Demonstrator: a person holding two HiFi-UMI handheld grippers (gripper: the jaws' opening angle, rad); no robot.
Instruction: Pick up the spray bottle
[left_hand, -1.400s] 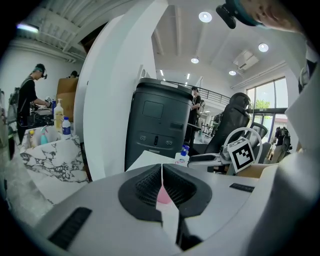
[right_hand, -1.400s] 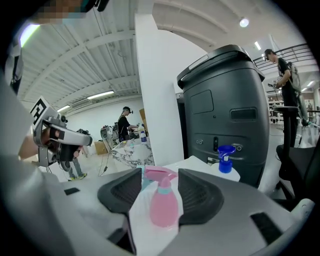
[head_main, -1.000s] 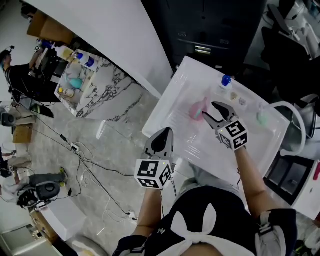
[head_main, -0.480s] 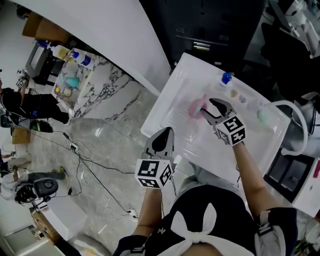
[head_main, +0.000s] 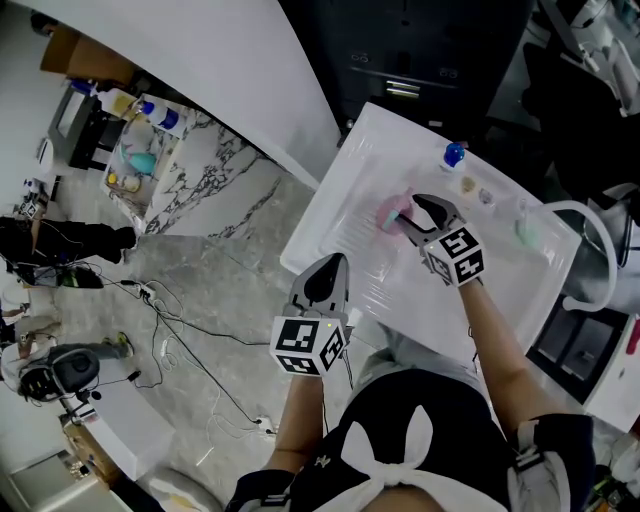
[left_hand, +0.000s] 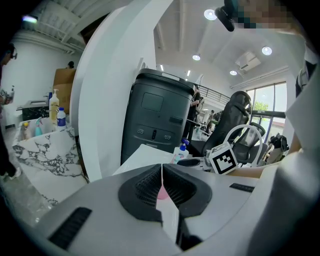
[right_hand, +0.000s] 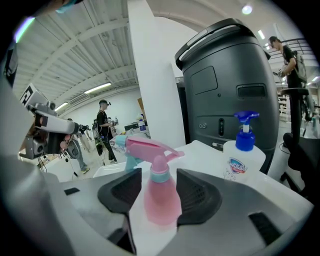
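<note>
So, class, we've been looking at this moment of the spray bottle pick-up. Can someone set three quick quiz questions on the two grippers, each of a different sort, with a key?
1. True or false: the left gripper is shut and holds nothing.
2. What stands between the jaws of the right gripper? A) the pink spray bottle; B) a mug; C) nothing.
3. Fill the gap: the right gripper's jaws stand ____, one on each side of the spray bottle.

Key: 1 true; 2 A; 3 open.
</note>
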